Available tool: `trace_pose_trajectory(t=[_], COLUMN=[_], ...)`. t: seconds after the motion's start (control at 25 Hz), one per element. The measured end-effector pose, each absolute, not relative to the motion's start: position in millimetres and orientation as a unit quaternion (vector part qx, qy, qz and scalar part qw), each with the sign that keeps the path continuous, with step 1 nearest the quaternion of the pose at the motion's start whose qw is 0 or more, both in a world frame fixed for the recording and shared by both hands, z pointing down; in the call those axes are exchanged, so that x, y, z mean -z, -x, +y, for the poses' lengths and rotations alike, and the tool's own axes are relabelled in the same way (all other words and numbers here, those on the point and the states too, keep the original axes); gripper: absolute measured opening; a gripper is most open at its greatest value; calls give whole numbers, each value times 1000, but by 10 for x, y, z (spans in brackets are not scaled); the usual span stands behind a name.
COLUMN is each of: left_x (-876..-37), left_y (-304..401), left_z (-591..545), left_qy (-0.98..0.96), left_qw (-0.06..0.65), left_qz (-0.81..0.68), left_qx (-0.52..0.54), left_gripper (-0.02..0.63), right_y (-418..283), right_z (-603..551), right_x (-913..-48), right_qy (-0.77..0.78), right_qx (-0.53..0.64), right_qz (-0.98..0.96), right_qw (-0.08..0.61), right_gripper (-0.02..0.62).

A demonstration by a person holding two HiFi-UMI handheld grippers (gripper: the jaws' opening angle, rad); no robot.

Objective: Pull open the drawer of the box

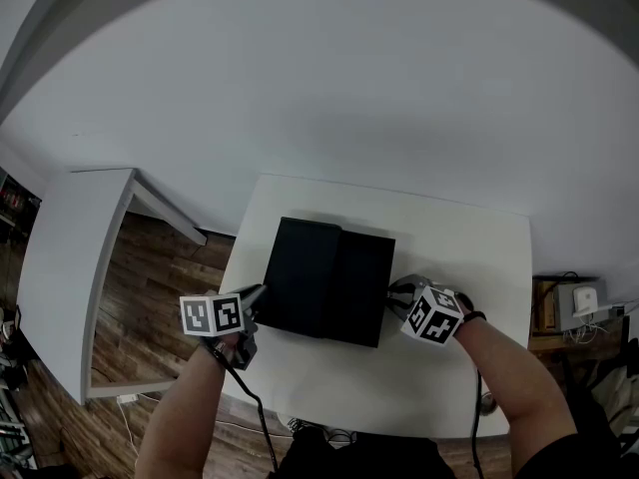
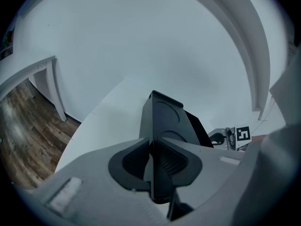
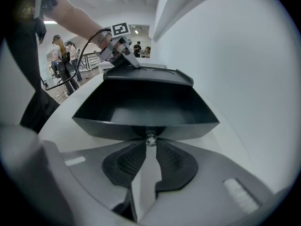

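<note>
Drawer [image 3: 141, 108] looks pulled well out, right gripper [image 3: 149, 147] pinching its knob [image 3: 150, 138], left gripper [image 2: 153, 147] clamped on the box [image 1: 305, 272], so next is probably just letting go.

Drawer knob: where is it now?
In the right gripper view, the knob sits centre, pinched between the right gripper's fingers, on the open drawer's front.

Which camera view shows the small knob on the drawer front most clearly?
The right gripper view: the knob sits close, pinched by the right hand-held gripper, on the front of the open drawer. In the head view that gripper covers it. The left gripper view shows only the other end of the box, no knob.
</note>
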State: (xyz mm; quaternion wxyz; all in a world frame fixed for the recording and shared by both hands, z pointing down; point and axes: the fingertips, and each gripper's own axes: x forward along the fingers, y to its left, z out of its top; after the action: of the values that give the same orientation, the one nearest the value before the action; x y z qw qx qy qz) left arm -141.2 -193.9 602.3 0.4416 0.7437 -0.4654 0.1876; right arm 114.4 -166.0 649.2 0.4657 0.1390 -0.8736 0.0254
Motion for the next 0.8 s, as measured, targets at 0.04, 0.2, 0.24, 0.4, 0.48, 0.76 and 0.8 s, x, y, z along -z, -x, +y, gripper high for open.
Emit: trace_pose_trajectory(t=[0.04, 0.2, 0.24, 0.4, 0.48, 0.76, 0.8], left_x=[-6023, -6030, -6031, -6026, -6026, -6006, -6002], left_y=[1413, 1411, 1412, 1408, 1399, 1396, 1407], left_z=[-1938, -1939, -1938, -1944, -1948, -1955, -1953], left_qy=[-744, -743, -743, -743, -743, -750, -749], left_qw=[442, 441, 441, 439, 436, 423, 428], left_qz=[-465, -466, -467, -467, -468, -478, -480], left_qx=[-188, -188, -188, -192, -197, -175, -161], left_gripper=[64, 64, 64, 64, 64, 64, 64], right_y=[-1144, -1147, -1146, -1148, -1155, -1193, -1204], right_z=[-1659, -1662, -1662, -1668, -1673, -1676, -1668], right_x=[-6492, -6507, -6510, -6506, -6504, -6443, -6423], right_qy=[-139, -137, -137, -142, -146, -164, -166], right_qx=[-25, -25, -26, -33, -36, -53, -54], right_qz=[-874, -873, -873, -875, -876, -879, -879], right_qw=[466, 467, 466, 461, 458, 444, 444], right_gripper=[69, 69, 69, 69, 71, 78, 81])
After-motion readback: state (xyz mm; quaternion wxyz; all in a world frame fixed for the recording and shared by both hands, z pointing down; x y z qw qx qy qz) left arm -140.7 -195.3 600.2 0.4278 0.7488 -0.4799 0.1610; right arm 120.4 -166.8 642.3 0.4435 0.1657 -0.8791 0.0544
